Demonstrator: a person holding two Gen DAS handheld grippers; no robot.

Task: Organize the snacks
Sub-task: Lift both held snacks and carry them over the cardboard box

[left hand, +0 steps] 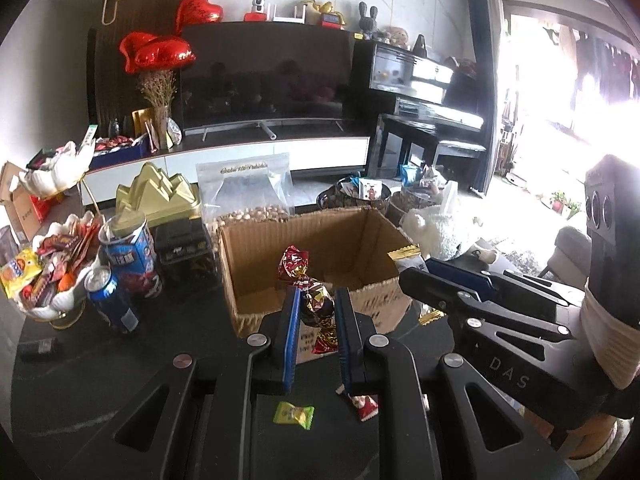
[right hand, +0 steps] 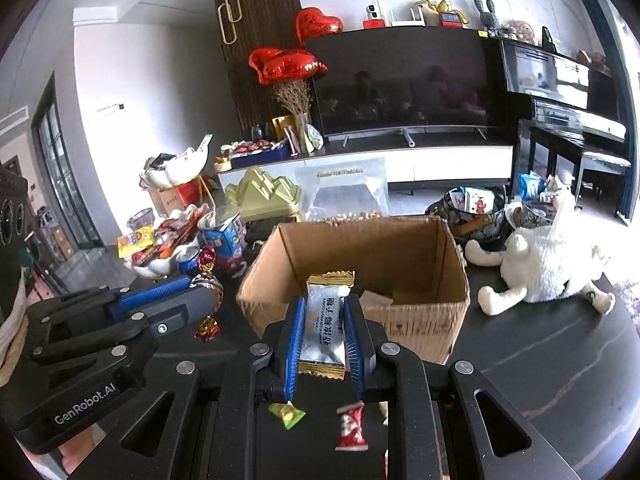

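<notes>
A: What's biggest on the dark tabletop point(right hand: 540, 360)?

B: The open cardboard box point(right hand: 400, 248), brown, flaps up. Its front wall carries printing too blurred to read. Behind it stands a clear zip bag point(left hand: 244, 188) with gold script I can't make out.

A: Any writing you can read?

B: On the tools, yes — "GenRobot.AI" on the left one's body in the right wrist view, "DAS" on the right one's in the left wrist view.

A: And the snacks?

B: The right gripper point(right hand: 325, 322) has its blue fingers point(right hand: 296, 336) clamped on a white candy packet point(right hand: 325, 320) with gold crimped ends; it reads "COCONUT CANDY" beside Chinese characters, and hangs at the box's near edge. The left gripper point(left hand: 316, 320) pinches a red-and-gold foil candy point(left hand: 314, 300), twisted and shiny, also at the near wall.

A: Anything loose?

B: A green candy point(left hand: 293, 413) and a red-and-white candy point(right hand: 351, 426) lie on the tabletop under the fingers.
</notes>
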